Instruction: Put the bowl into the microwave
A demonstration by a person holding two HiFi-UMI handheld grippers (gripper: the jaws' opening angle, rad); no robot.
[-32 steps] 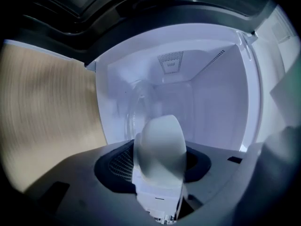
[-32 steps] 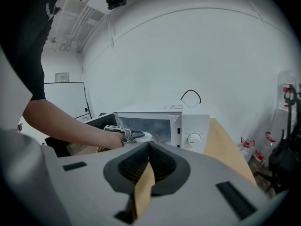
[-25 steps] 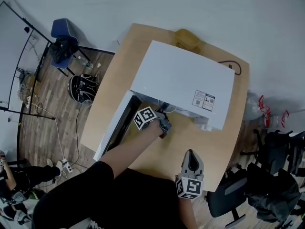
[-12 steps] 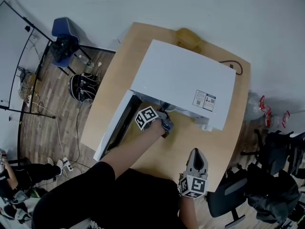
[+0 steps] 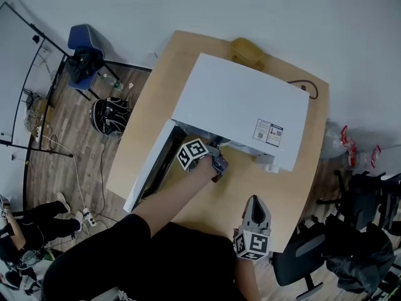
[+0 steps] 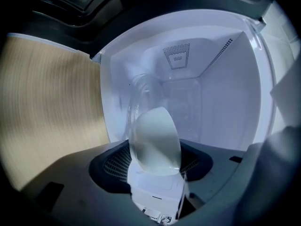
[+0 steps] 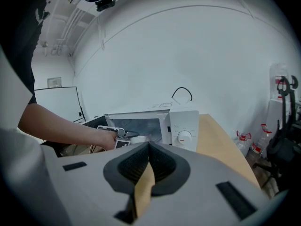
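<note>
The white microwave stands on the wooden table with its door swung open to the left. My left gripper reaches into the door opening. In the left gripper view a pale translucent bowl sits between the jaws of the left gripper, in front of the lit white cavity. The jaws are opening, and the bowl's rim still rests against the white finger. My right gripper hovers shut near the table's front edge, holding nothing. From the right gripper I see the microwave and the reaching forearm.
A yellow object lies behind the microwave, and a black cable runs off its back right. On the floor are a blue chair, a dark bag and a black chair. Water bottles stand at the right.
The left gripper has stayed at the microwave opening. The right gripper has shifted slightly near the table's front edge.
</note>
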